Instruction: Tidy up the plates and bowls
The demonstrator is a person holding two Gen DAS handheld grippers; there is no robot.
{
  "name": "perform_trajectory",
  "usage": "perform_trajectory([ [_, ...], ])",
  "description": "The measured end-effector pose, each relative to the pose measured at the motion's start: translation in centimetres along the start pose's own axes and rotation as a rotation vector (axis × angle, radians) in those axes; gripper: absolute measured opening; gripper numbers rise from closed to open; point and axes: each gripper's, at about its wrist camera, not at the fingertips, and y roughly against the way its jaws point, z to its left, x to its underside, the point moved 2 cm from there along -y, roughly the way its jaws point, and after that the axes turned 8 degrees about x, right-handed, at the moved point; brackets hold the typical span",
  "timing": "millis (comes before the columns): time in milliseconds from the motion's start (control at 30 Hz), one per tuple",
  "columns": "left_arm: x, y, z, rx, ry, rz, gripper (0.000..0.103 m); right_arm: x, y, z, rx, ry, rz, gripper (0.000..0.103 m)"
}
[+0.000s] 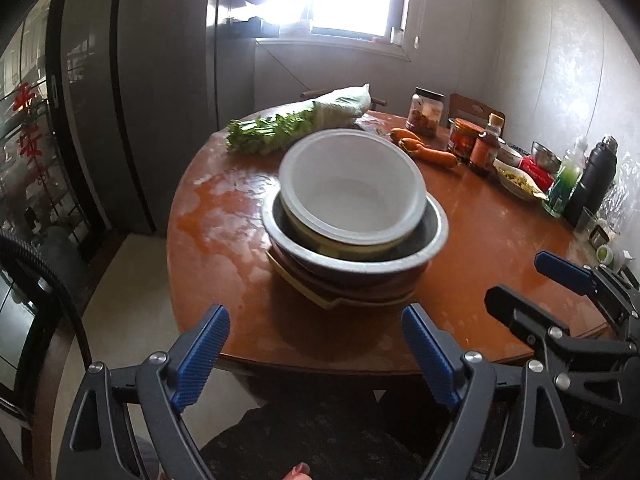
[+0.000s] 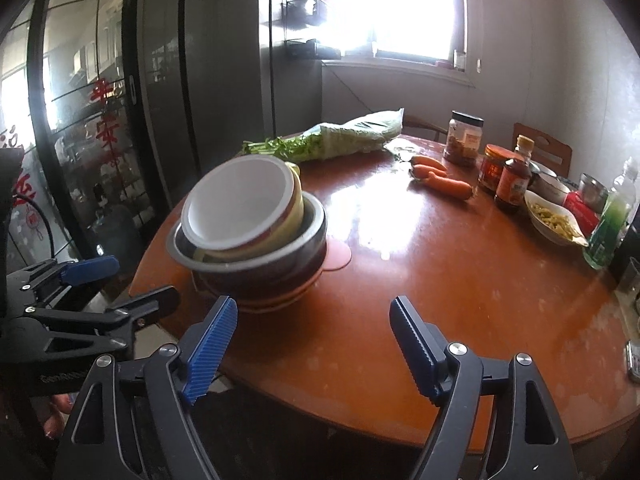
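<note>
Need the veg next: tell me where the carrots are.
In both wrist views the carrots lie on the round table's far side, between the bagged greens and the sauce jars.

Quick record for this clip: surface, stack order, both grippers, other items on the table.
surface: round brown table
stack top: white bowl, tilted
under it: yellow bowl, then metal bowl
stack base: dark dishes, count unclear
left gripper: open, empty, short of the stack
right gripper: open, empty
other items: greens, carrots, jars
</note>
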Motion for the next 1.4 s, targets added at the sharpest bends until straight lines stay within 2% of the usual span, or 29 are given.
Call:
perform_trajectory([
  [333,0.4,-0.6,0.0,-0.009,0.006,0.012,0.088,0.7,0.2,-0.7,0.024,-0.029,-0.001,0.08],
  [1400,0.5,-1.2,0.3,-0.026,0.008,0.028,0.088,1.5,-0.5,-0.4,0.024,-0.028,0.038,0.081],
])
